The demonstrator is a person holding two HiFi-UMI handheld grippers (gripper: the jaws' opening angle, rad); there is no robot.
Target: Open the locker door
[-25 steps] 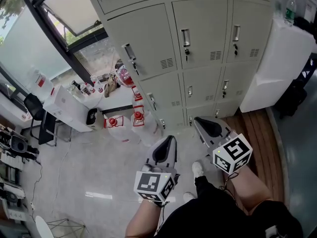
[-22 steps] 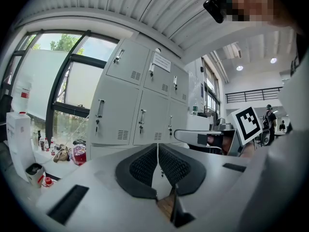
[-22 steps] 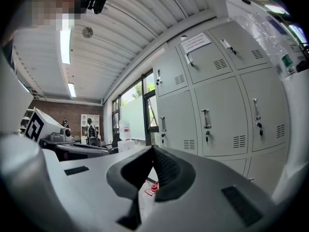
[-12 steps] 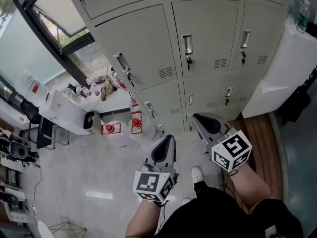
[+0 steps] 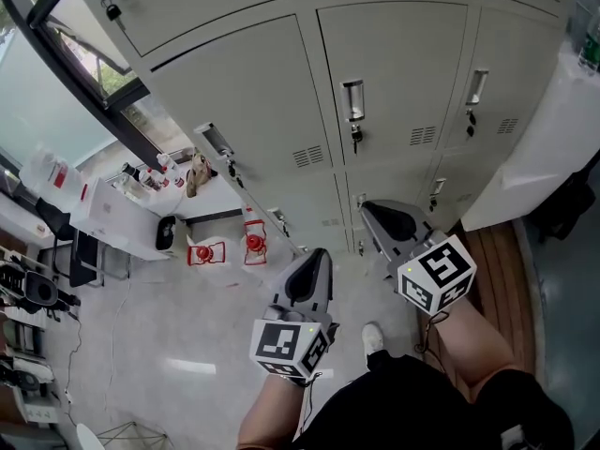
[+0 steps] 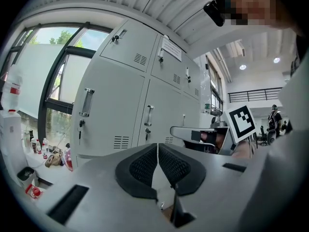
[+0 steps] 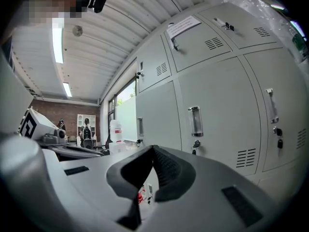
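Note:
A bank of grey lockers (image 5: 281, 111) fills the far side of the head view, all doors closed. The middle door carries a chrome handle (image 5: 352, 101) with a key (image 5: 355, 137) below it. My left gripper (image 5: 320, 254) is shut and empty, held short of the lockers' lower rows. My right gripper (image 5: 367, 206) is shut too, nothing in it, a little nearer the lockers. In the left gripper view the pads (image 6: 145, 166) meet below two door handles (image 6: 149, 115). The right gripper (image 7: 153, 150) points level at the door with the chrome handle (image 7: 195, 121).
Red-capped jugs (image 5: 251, 244) stand on the floor at the lockers' left foot, beside a white box (image 5: 122, 216) and a window. A white cabinet (image 5: 544, 148) stands at the right over a wooden floor strip (image 5: 487, 251). My shoe (image 5: 373, 339) shows below.
Both grippers and the head view have come closer to the lockers, which now loom larger. Both grippers' jaws stay shut.

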